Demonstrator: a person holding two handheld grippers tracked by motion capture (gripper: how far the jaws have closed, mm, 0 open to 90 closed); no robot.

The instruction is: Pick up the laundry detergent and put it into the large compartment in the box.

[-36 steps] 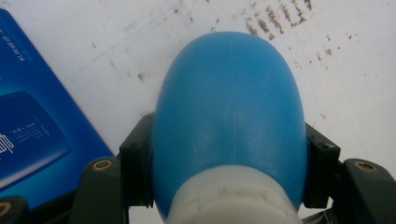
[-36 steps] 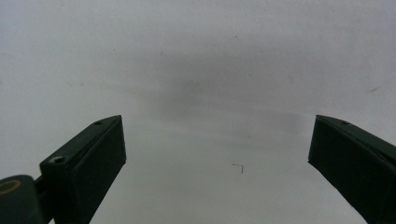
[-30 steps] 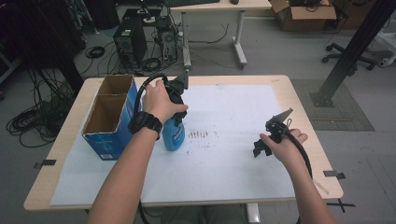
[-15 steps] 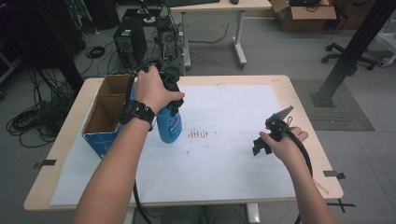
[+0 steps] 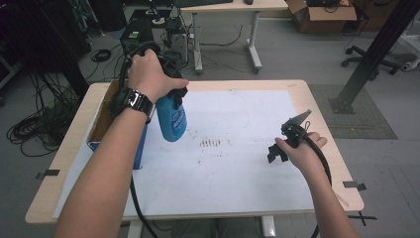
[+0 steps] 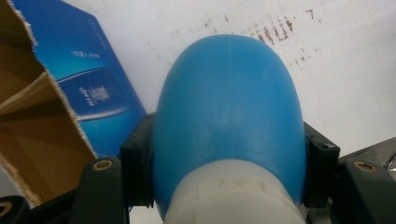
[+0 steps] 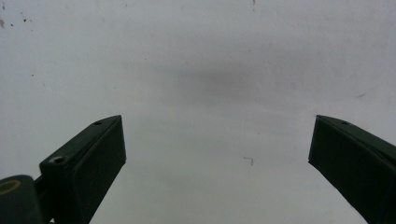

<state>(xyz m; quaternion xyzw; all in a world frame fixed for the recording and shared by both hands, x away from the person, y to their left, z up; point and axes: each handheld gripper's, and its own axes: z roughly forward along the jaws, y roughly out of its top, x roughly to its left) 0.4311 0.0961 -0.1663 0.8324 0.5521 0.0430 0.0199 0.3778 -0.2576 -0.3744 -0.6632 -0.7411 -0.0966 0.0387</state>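
Blue bottle [image 5: 171, 118] hangs clear above white sheet [image 5: 237, 173], beside open cardboard box [image 5: 106, 121]; top hidden under hand. Left gripper [image 6: 229, 154] clamps bottle's shoulder, pads half covered by its bulge. Right gripper [image 7: 217, 154] empty, jaws wide, tips cut off at frame edge.

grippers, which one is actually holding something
The left gripper: its jaws clamp the blue bottle above the table. The right gripper stands open over bare white paper.
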